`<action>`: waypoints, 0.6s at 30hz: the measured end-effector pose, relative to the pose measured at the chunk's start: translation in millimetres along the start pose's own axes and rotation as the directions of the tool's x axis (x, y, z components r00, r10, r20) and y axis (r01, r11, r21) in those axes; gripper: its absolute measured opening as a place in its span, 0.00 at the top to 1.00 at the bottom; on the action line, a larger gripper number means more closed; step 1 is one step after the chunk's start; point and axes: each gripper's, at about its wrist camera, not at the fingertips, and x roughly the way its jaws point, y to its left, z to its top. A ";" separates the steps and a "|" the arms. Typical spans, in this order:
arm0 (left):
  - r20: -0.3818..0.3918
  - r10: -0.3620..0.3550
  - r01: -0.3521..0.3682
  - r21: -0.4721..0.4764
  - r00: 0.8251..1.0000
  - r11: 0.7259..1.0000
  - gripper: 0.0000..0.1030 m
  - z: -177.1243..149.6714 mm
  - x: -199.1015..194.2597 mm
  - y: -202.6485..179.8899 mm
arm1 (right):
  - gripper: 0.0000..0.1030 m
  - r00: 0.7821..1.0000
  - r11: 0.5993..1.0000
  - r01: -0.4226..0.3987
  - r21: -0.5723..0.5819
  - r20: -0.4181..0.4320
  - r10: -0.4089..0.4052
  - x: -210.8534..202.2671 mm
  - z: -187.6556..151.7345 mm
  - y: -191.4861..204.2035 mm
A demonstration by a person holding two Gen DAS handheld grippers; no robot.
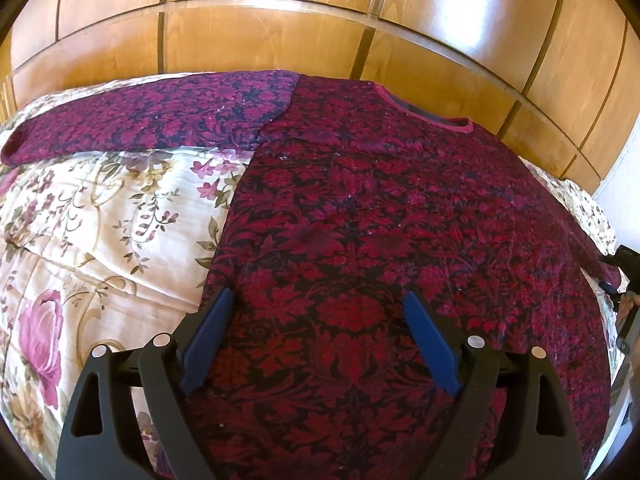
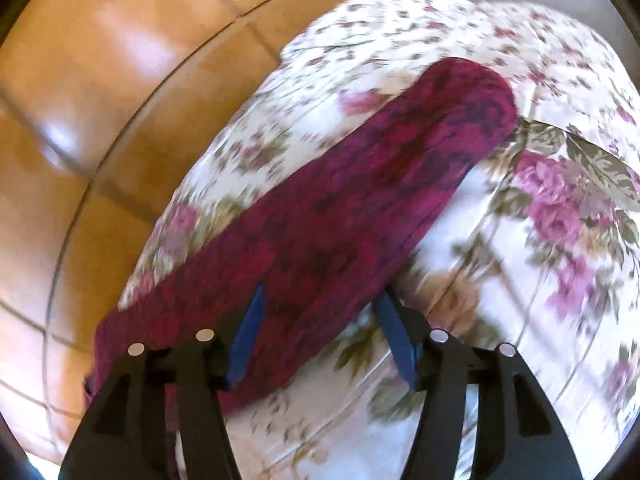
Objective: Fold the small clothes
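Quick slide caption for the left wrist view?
Open left gripper over a red floral top spread flat on a flowered bedspread.

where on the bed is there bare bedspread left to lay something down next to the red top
Bare floral bedspread lies left of the red top, under its outstretched left sleeve. In the right wrist view, more is free on both sides of the other sleeve, most on the right. The top's body fills the middle up to the wooden wardrobe.

My sweater is crimson floral on black (neckline trim plain magenta); my bedspread is cream with pink roses; gripper pads blue.
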 end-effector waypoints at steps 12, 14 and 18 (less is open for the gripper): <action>-0.006 -0.017 0.017 0.016 1.000 1.000 0.07 0.9 3.0 -3.3 | 0.87 0.990 0.953 0.136 -0.270 0.074 -0.120 -6.9 34.1 62.2; -0.007 -0.022 0.022 0.018 1.000 1.000 0.06 1.0 3.5 -3.7 | 0.87 0.992 0.935 0.106 -0.338 0.095 -0.079 -17.4 25.1 87.9; -0.003 -0.032 0.032 0.012 0.999 0.999 0.06 1.1 3.4 -2.5 | 0.88 0.995 0.884 0.013 -0.467 0.090 0.032 -26.3 -2.0 154.1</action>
